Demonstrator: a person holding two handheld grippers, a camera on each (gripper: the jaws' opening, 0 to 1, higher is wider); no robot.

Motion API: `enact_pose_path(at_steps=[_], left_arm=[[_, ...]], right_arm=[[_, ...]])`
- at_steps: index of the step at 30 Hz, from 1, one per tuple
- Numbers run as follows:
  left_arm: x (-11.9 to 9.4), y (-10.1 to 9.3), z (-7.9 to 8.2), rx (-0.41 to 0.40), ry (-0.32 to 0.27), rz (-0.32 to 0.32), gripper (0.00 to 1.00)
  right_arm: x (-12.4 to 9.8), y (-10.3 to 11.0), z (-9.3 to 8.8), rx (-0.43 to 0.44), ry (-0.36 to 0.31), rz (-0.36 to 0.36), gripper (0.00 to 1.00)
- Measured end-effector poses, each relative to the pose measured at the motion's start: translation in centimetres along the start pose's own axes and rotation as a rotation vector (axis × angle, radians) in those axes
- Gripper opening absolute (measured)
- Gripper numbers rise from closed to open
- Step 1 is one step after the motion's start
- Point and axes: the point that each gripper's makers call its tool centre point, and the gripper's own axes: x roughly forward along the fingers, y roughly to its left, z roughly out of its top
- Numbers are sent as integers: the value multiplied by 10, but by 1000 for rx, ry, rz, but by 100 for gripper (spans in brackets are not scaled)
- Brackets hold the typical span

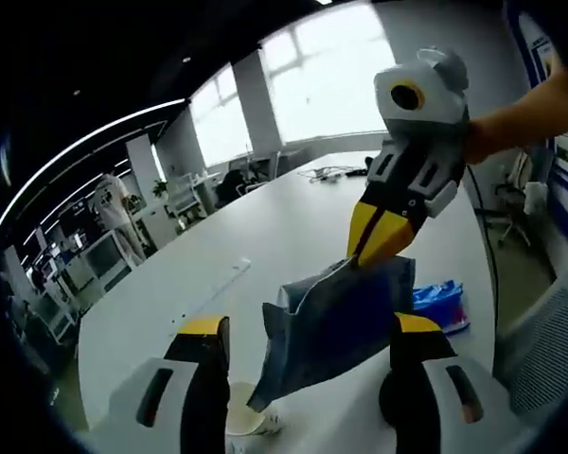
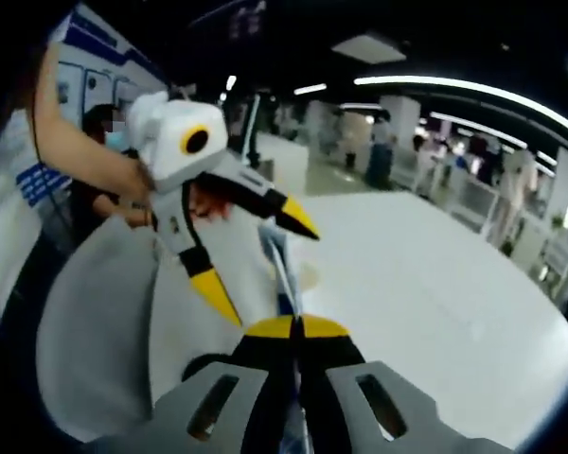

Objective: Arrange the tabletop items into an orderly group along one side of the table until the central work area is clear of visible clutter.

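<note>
the right hand-held gripper is clenched on a blue denim cloth, hanging above the white worktop; the left hand-held gripper gapes released beside the cloth.

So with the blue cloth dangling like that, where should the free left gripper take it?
The right gripper pinches the blue cloth's top corner, so it hangs loosely. The open left gripper should probably take the other upper corner at the folded edge, coming in from below along its own jaws.
</note>
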Motion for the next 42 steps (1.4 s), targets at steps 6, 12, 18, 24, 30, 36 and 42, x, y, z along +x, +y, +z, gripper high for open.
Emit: enact_pose_path(at_steps=[6,12,18,24,30,36,42], left_arm=[[-1,1,-3,-15,15,-16,61],[-4,0,-10,-56,39,-43,30],[-8,-1,-13,-51,50,-57,15],[-8,-6,-14,-59,52,-84,10],[-10,-15,-12,-37,40,-119,5],[-12,-21,-7,-140,-7,-149,4],[-18,-17,0,-204,-58,-151,4]], right_arm=[[0,4,4,-7,-12,16,0],[0,4,3,-13,-11,18,0],[-1,5,0,-8,-5,16,0],[-2,3,-2,-1,-4,5,0],[-4,2,-3,9,-11,-5,0],[-9,2,-2,16,-24,-14,0],[-18,-2,3,20,-74,-36,5]])
